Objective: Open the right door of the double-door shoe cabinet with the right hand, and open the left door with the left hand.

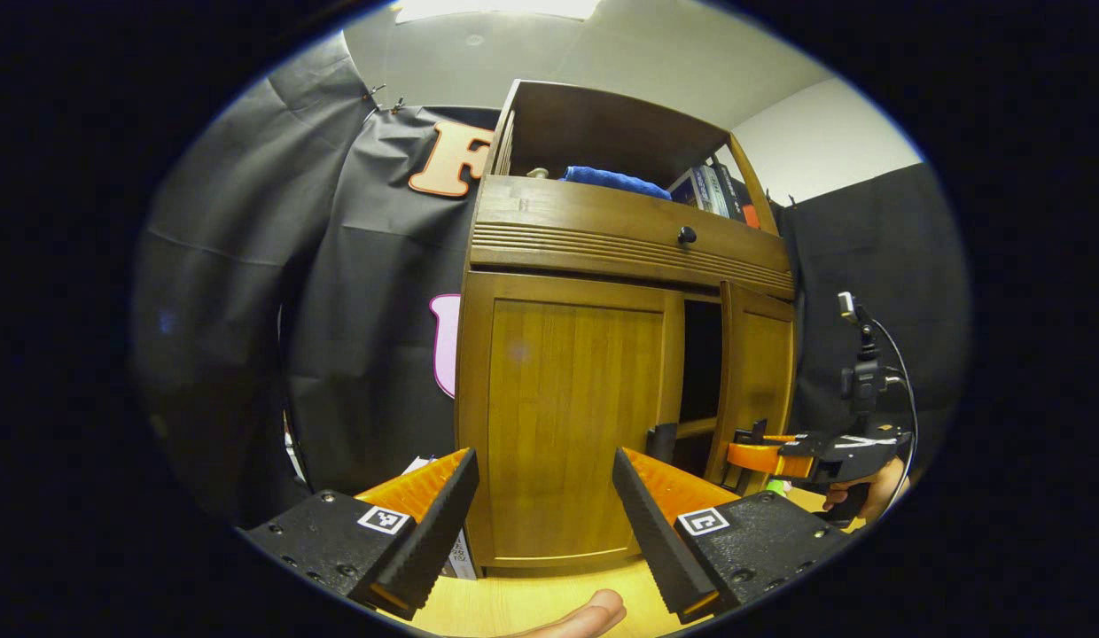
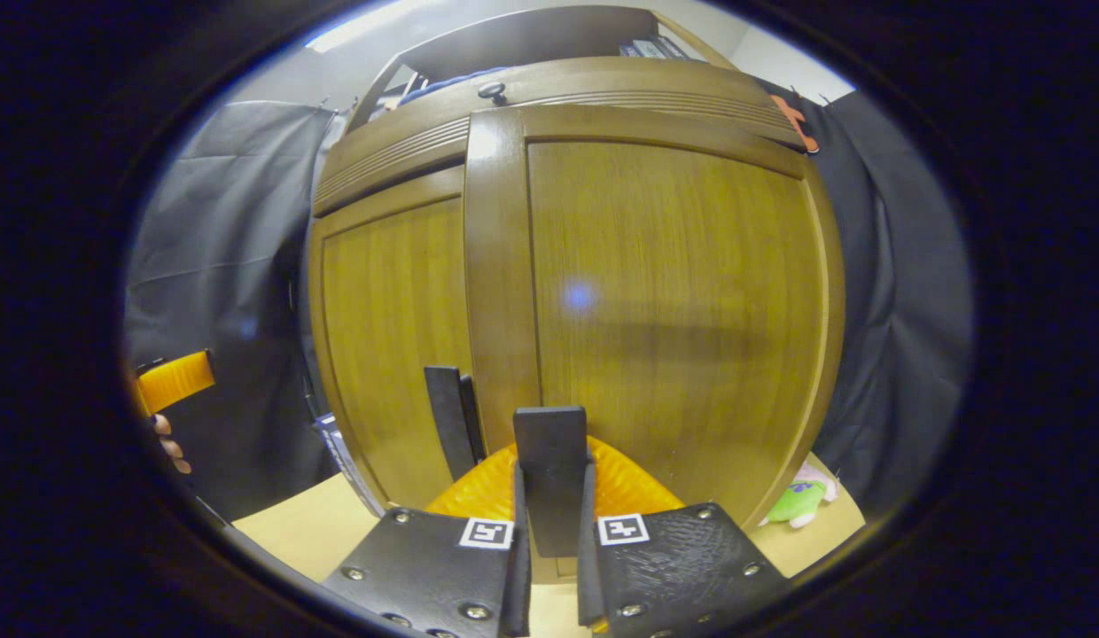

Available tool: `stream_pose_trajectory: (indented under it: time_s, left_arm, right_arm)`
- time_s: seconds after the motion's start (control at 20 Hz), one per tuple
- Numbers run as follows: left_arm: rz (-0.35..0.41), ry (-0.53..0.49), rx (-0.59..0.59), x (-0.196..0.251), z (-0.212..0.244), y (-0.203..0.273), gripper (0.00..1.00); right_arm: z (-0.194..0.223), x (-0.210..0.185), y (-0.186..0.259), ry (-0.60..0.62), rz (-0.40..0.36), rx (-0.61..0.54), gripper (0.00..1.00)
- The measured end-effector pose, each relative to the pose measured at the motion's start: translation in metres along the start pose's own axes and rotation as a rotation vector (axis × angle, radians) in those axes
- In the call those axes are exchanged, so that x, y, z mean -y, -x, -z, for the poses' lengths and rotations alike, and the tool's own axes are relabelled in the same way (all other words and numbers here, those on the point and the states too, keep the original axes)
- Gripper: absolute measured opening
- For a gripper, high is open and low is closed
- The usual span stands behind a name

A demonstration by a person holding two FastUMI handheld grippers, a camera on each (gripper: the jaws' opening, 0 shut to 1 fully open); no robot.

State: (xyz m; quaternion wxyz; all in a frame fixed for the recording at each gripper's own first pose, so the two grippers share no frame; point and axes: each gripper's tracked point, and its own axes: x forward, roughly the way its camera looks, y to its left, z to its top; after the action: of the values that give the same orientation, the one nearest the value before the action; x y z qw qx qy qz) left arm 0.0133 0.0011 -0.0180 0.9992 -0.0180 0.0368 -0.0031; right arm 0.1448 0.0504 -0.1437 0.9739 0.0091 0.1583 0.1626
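Left gripper view: the wooden shoe cabinet (image 1: 603, 266) stands on the pale bench (image 1: 514, 602), backed by the black booth cloth. Its left door (image 1: 567, 425) lies flush in the frame, while the right door (image 1: 755, 390) is swung partly out, a dark gap showing between the two. The left tongs (image 1: 542, 509) stand wide apart just before the left door, touching nothing. A dark upright handle (image 1: 662, 441) sits low at that door's inner edge. Farther right, the right tongs (image 1: 746, 454) meet the open door's lower edge, a hand (image 1: 869, 492) behind them. A round drawer knob (image 1: 687, 235) sits above, and a blue cloth (image 1: 616, 182) lies on the top shelf.

Right gripper view: the right tongs (image 2: 549, 523) are clamped on the right door handle (image 2: 551, 470), both fingers pressing its sides. The right door (image 2: 682, 310) fills the foreground; the left door (image 2: 394, 337) and its own handle (image 2: 452, 425) sit beside it. A green plush toy (image 2: 802, 501) lies on the bench (image 2: 292, 532) at lower right.

Both doors look like rigid, fairly light panels on side hinges, likely swinging freely along an arc. The slim, stiff handle is the sensible hold; its smooth faces could slip, so a firm, square pinch suits the left door too.
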Motion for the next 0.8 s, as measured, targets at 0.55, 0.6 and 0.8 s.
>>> stream_pose_trajectory:
  time_s: [0.55, 0.6, 0.8]
  left_arm:
    - [0.030, -0.015, 0.012, 0.018, -0.002, 0.009, 0.89]
    - [0.028, -0.021, 0.017, 0.019, -0.002, 0.011, 0.89]
    - [0.027, -0.038, 0.027, 0.022, -0.004, 0.013, 0.89]
  right_arm:
    - [0.006, 0.032, 0.075, -0.031, -0.036, -0.004, 0.21]
    - [0.005, 0.035, 0.081, -0.025, -0.034, -0.004, 0.20]
    - [0.006, 0.050, 0.101, -0.014, -0.008, 0.001, 0.20]
